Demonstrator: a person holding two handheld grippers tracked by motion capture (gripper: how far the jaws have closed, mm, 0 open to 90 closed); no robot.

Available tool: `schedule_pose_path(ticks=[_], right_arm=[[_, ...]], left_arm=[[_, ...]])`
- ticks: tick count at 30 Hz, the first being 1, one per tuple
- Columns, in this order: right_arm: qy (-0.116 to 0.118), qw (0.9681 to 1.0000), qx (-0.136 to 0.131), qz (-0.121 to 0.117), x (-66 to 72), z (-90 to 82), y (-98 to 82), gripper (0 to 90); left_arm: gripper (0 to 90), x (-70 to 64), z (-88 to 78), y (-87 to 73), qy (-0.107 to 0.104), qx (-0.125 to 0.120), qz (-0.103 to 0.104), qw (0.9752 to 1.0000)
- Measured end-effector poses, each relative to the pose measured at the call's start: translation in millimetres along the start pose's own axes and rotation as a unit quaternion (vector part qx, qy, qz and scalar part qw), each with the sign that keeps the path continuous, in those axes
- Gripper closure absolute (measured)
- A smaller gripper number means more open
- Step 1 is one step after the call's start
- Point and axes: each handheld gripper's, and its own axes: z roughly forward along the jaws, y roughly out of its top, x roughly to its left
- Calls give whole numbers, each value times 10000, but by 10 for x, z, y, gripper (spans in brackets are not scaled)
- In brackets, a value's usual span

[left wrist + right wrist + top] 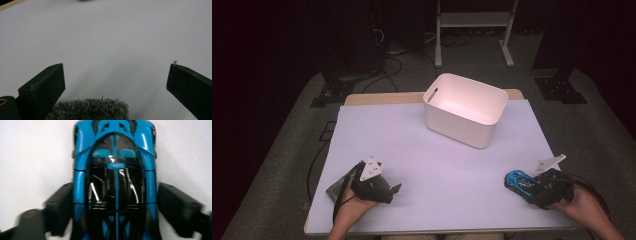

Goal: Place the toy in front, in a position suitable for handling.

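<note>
From above, the white table (412,150) carries a white tub (465,109) toward its far edge, standing upright. Down at the near right corner sits a blue toy car (518,181), and the right gripper (532,189) is right on it, the person's right hand wrapped around the tool behind. Over at the near left, the left gripper (393,192) rests low over the table, well apart from the car and the tub.

Left gripper view: the left gripper (115,80) has its jaws spread wide over bare white surface. A grey fuzzy thing (90,108) pokes up at the bottom edge between them, what it is I cannot tell.

Right gripper view: the car (115,170) lies lengthwise between the jaws of the right gripper (115,205). The left jaw sits against its flank, the right one a sliver off. The picture is blurred, so a firm pinch I cannot tell.
</note>
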Motion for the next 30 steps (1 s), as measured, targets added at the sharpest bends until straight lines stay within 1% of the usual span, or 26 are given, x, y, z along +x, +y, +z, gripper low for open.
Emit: schedule_pose_path(ticks=[1,2,4,7,9,14,17,19,21,23,30], right_arm=[[33,10000,-11,-68,5,-12,3,236],[45,9999,2,-101,17,-18,10,246],[29,9999,41,-97,22,-20,19,247],[44,9999,24,-98,19,-22,17,248],[79,9999,3,-130,5,-26,11,248],[150,9998,-16,-126,-17,-55,-1,249],[181,9998,-91,-86,-28,-92,-12,250],[202,9997,-115,-105,-28,-109,-17,251],[235,9996,-112,-131,-26,-112,-21,251],[247,9994,-183,-138,-22,-110,-30,252],[349,9988,-333,-85,-33,-113,-42,252]], left_arm=[[15,1,-1,0,3,-3,0,10000],[15,4,-2,-1,-8,6,-1,10000],[14,8,1,-5,-7,8,4,10000],[15,14,-2,-7,1,2,-15,10000],[15,20,-7,-7,6,-15,-31,10000],[14,28,-1,-15,12,-4,-68,10000],[15,36,-5,-16,8,-19,-76,10000],[15,35,-6,-16,14,-46,-99,9999],[15,37,-9,-16,6,-54,-108,9999],[15,37,-9,-16,6,-63,-114,9999],[14,45,-13,-17,-2,-42,-116,9999]])
